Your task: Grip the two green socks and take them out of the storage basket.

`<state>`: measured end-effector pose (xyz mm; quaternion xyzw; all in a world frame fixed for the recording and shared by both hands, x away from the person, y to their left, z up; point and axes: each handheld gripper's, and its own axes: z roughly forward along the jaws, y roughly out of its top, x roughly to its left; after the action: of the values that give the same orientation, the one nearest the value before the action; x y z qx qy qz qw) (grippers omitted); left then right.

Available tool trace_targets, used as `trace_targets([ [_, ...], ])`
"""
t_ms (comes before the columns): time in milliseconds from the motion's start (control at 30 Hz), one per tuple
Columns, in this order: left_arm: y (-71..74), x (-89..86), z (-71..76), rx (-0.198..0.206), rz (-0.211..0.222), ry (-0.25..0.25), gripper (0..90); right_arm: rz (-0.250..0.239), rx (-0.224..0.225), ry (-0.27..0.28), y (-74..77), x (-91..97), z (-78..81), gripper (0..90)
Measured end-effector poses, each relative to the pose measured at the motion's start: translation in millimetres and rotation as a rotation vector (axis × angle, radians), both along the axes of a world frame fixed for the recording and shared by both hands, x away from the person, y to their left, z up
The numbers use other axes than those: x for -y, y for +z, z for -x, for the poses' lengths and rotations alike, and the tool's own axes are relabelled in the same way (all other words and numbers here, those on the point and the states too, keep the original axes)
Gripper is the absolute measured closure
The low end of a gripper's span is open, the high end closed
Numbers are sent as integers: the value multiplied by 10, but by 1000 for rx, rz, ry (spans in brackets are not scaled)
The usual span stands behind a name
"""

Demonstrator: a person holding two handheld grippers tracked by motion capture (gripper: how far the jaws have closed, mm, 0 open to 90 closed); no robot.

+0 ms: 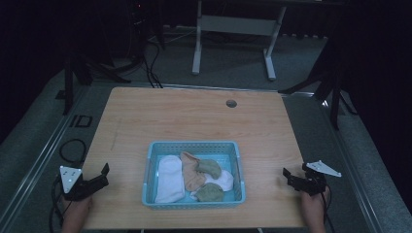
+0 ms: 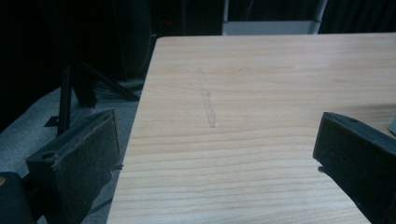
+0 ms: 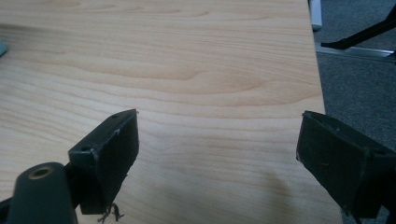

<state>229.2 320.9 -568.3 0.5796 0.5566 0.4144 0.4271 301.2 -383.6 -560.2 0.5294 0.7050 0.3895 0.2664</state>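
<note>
A light blue basket [image 1: 194,147] sits at the front middle of the wooden table [image 1: 194,116]. Inside lie a white sock [image 1: 169,177], a tan sock [image 1: 191,172], two olive green socks [image 1: 210,168] and another white piece [image 1: 224,180]. My left gripper [image 1: 103,175] rests at the table's left edge, open, with bare wood between its jaws [image 2: 217,126]. My right gripper [image 1: 289,178] stands open at the right edge, also over bare wood [image 3: 217,121]. Both grippers are well apart from the basket.
A round cable hole [image 1: 231,103] is in the tabletop's far right part. Behind the table stand a white desk frame [image 1: 233,29] and dark tripod legs [image 1: 335,92]. Cables [image 1: 68,150] lie on the grey floor at the left.
</note>
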Motion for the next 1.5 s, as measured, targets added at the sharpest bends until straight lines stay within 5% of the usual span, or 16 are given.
trace_targets([
  [67, 1, 0, 0, -2, -2, 0, 3, -3, 5, 8, 1, 1, 4, 127],
  [200, 2, 1, -24, -13, -3, 12, 3, -55, -17, 116, -1, 40, 10, 121],
  [500, 2, 1, -25, -13, -2, 7, 3, -48, -31, 273, 15, 104, 63, 120],
  [867, 1, 10, -10, 0, -7, 3, 3, 43, -129, 478, 206, 147, 71, 131],
  [1100, 1, 4, -5, 1, -5, 1, 3, 85, -232, 550, 279, 69, 25, 126],
  [1333, 2, 2, 2, 8, 1, 0, 3, 186, -313, 617, 388, -55, -15, 117],
  [1500, 2, 5, 3, 6, -3, -1, 3, 173, -351, 659, 439, -100, -33, 117],
])
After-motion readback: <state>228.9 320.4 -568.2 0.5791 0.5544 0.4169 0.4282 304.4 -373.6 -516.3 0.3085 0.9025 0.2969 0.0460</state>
